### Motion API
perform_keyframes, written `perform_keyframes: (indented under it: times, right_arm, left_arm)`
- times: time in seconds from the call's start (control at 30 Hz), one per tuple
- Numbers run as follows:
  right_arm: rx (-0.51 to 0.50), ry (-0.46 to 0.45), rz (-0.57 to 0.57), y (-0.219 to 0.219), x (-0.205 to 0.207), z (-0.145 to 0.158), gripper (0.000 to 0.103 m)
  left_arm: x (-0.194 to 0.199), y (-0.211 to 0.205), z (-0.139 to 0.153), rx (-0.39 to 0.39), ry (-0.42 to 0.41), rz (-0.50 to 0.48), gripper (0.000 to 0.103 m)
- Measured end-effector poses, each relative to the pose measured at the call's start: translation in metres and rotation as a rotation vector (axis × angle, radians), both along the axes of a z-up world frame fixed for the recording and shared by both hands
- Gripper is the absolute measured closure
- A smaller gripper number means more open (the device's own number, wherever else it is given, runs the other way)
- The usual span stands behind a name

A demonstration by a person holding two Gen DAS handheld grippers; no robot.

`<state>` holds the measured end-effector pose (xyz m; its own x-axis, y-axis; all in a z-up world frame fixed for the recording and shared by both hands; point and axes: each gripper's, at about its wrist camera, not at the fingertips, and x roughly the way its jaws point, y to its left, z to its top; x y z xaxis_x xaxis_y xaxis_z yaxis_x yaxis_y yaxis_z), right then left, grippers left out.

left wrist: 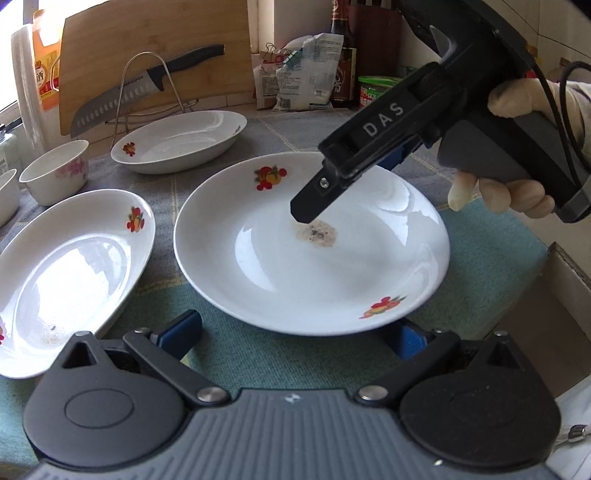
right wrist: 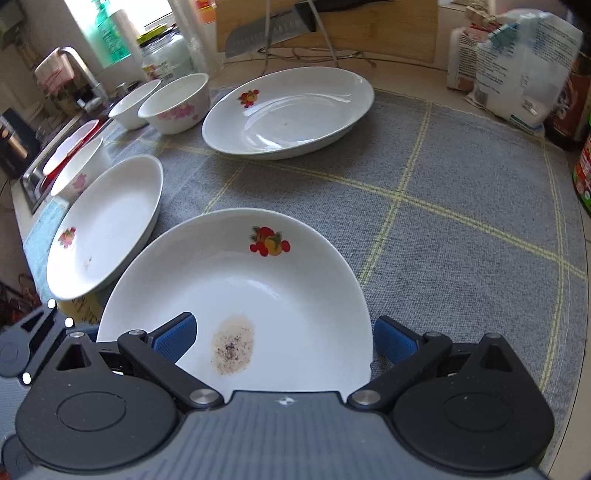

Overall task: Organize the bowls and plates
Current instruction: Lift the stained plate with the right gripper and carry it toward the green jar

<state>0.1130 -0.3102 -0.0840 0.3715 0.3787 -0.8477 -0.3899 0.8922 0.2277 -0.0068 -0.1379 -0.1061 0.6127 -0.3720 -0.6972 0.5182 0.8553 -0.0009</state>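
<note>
Both spread claws, left claw and right claw, flank the stained plate.

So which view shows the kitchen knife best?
The left wrist view: the kitchen knife shows whole, dimpled blade and black handle, against the cutting board. The right wrist view catches only part of its blade.

bright window far left – grey checked mat over counter

Left gripper: jaws spread wide, low and level.
Right gripper: jaws wide apart, angled downward.
Right hand: gloved, apparently, wrapped around the handle.
</note>
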Motion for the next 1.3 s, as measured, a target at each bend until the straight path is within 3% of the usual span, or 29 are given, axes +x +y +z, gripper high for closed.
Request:
perform_keyframes:
  times: [0.3, 0.63, 0.87, 1.3]
  right_arm:
    - [-0.088, -0.031, 0.116, 0.009, -0.005, -0.001, 0.0]
    - [0.072, 0.031, 0.284, 0.0, 0.021, 0.002, 0.0]
    - [0.189, 0.121, 0.308, -0.007, 0.044, 0.001, 0.0]
    - [0.194, 0.203, 0.328, -0.005, 0.055, 0.002, 0.0]
  left_arm:
    - [0.003, 0.0, 0.0, 0.008, -0.002, -0.036, 0.0]
    - [0.007, 0.002, -0.002, 0.005, -0.006, -0.082, 0.0]
    - [0.008, 0.002, -0.001, 0.009, -0.002, -0.1, 0.0]
    - [0.008, -0.004, 0.0, 0.035, -0.01, -0.129, 0.0]
